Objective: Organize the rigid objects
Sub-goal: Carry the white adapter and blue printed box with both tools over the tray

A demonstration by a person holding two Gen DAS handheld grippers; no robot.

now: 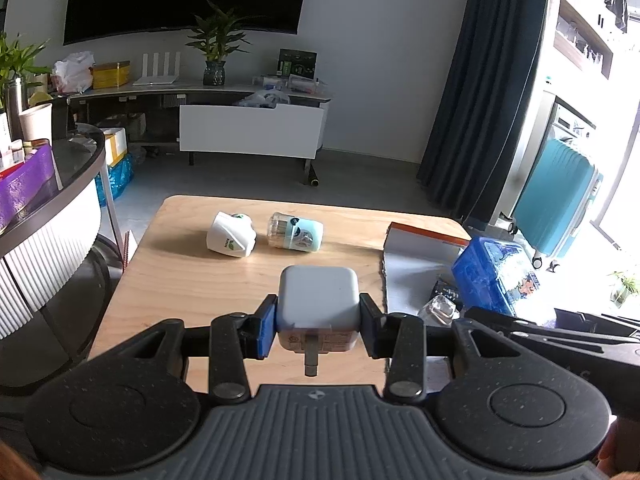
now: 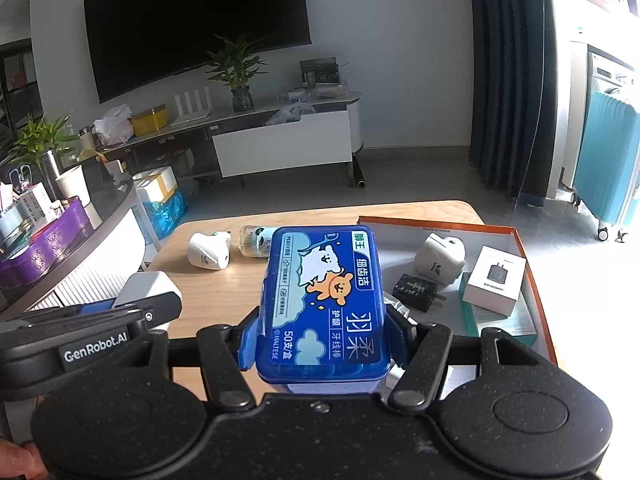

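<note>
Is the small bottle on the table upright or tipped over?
Tipped over: the bottle lies on its side on the table, beside a white plug.

A small wooden table (image 2: 224, 280) with round corners fills the middle of the frame. Near its far edge, toward the left, a white plug (image 2: 209, 255) lies on its side. Just beside it lies a see-through little bottle (image 2: 256, 241) with a light blue label. On the right side sits a flat box lid (image 2: 536, 280) with an orange rim.
</note>
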